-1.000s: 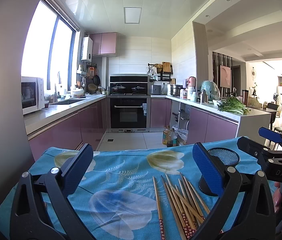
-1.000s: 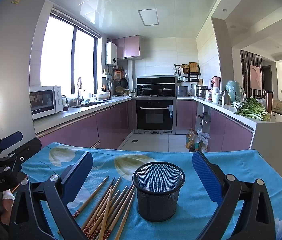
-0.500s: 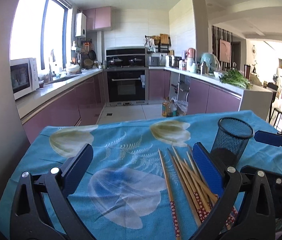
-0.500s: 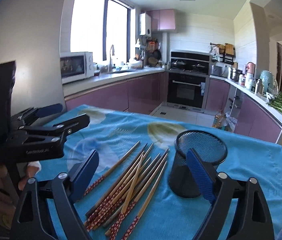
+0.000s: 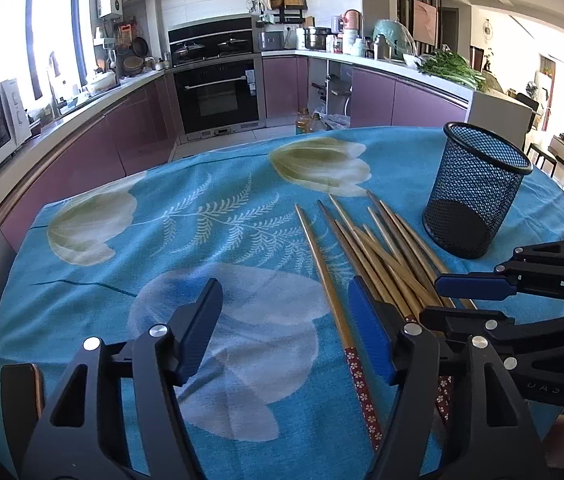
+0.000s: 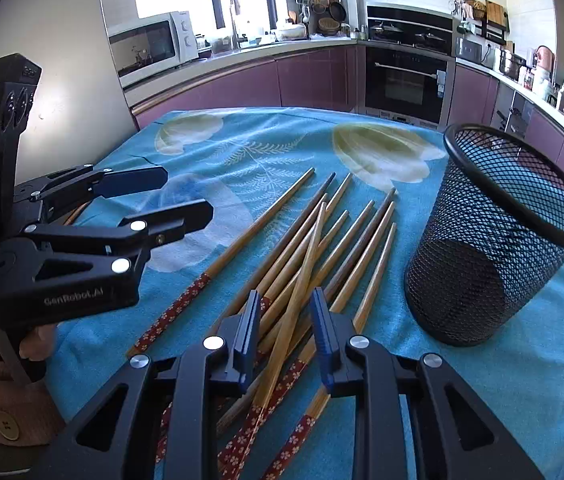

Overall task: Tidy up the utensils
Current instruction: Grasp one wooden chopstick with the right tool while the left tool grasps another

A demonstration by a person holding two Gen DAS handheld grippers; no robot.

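Straddling the chopsticks (image 6: 302,264) pile, right hand-held gripper (image 6: 284,330) is partly closed with sticks between its fingers, not clamped. Left hand-held gripper (image 5: 286,328) is wide open, empty, one chopstick (image 5: 334,292) crossing its gap. Mesh cup (image 6: 498,236) stands upright, forward-right of the right one, on the bench cloth (image 5: 122,280).

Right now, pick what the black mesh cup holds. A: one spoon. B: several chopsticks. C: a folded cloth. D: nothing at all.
D: the mesh cup stands upright with only its bare bottom showing through the mesh, while the chopsticks all lie on the tablecloth beside it.
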